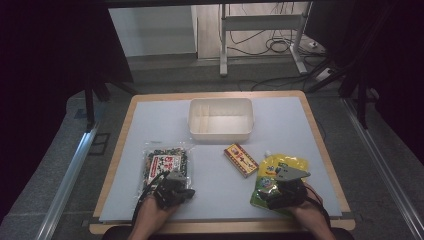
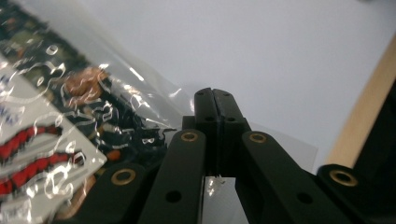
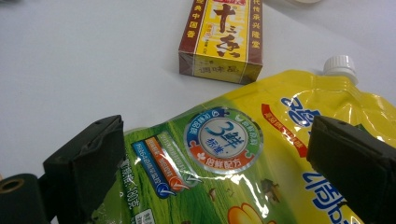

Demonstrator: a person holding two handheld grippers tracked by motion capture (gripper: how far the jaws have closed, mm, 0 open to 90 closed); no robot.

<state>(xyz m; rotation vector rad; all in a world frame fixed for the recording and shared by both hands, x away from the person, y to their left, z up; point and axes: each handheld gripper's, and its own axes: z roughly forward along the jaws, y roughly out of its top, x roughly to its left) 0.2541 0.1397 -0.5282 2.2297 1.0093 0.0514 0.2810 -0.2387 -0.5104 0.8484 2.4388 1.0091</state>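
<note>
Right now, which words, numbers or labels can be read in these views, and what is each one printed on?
"十三香": large characters on the yellow and brown box.
"调味品": lower front of that box.
"3鲜": round badge on the yellow-green spouted pouch.
"180克": near the pouch's lower left edge.
Clear bag of mixed snacks: red marks on its white label, too blurred to read.
Small print on pouch and box sides: too small to read.
</note>
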